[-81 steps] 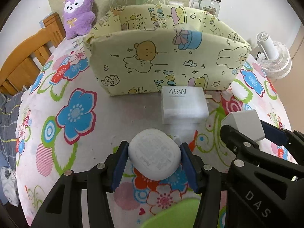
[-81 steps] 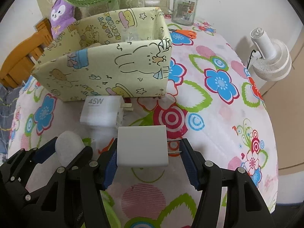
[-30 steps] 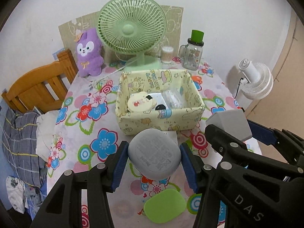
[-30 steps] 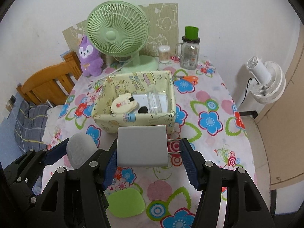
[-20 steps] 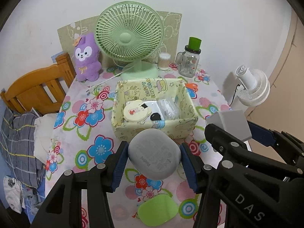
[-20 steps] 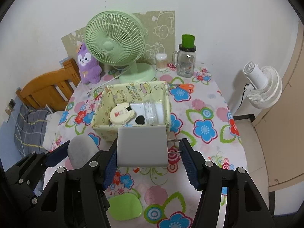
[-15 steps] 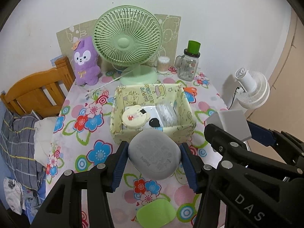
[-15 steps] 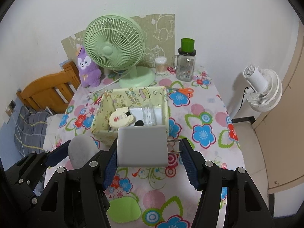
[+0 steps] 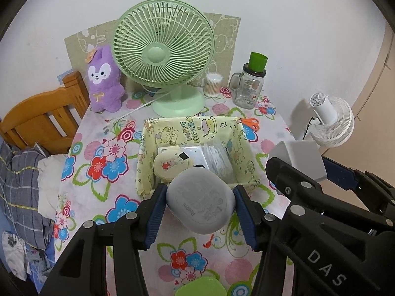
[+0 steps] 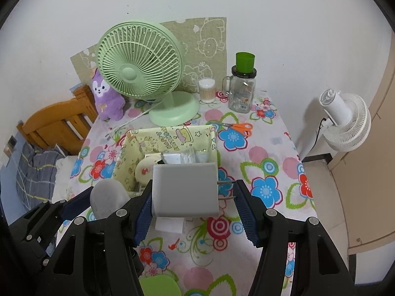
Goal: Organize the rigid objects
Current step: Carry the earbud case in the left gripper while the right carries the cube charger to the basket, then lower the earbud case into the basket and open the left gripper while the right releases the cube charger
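Note:
My left gripper is shut on a rounded grey-white earbud case, held high above the near side of the yellow cartoon-print fabric bin. My right gripper is shut on a white plug charger with its two prongs pointing right, also high above the bin. The bin holds a round cream tin, a white flat item and a clear packet. Another white charger lies on the table below the right gripper. The right gripper's charger shows at the right of the left wrist view.
A green desk fan, a purple plush, a cotton-swab jar and a glass mug jar with green lid stand at the back. Orange scissors lie right of the bin. A green lid lies near the front edge. A white fan stands off the table's right side.
Both grippers have lifted their objects off the table and risen well above it, then moved forward toward the bin. Their grips have not changed.

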A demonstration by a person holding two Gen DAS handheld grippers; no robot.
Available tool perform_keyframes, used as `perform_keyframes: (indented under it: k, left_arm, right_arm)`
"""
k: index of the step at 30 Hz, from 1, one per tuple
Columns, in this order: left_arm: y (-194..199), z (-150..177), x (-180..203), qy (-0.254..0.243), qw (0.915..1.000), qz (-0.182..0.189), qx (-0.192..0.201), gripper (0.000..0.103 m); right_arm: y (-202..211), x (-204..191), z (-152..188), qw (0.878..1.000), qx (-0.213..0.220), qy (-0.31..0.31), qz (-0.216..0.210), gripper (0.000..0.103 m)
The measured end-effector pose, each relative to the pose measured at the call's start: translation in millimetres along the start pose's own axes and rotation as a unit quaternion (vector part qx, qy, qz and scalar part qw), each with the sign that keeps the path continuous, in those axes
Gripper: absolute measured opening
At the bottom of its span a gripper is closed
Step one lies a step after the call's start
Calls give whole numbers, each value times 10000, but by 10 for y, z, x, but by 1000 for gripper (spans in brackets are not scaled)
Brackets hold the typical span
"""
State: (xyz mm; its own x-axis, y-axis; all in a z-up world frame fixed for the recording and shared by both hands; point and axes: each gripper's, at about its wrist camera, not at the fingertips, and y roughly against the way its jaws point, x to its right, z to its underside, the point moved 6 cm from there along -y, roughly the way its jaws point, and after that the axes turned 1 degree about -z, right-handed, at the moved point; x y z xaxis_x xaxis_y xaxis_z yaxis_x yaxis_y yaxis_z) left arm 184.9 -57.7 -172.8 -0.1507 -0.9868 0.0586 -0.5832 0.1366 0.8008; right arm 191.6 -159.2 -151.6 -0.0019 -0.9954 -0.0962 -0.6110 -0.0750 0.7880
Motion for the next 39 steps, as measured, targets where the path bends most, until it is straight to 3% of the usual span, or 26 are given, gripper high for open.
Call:
perform_keyframes:
  k: [23,39]
  left_arm:
    - [-579,-534,-11,-77,10000,-21,37,57]
    - [-1050,-469,-169,23,9996,-71,-285,57]
  right_arm:
    - [-631,7,-545,9998,49,186,-40,65]
    - [-1149,-142,-572,9972,7,669,-341,65]
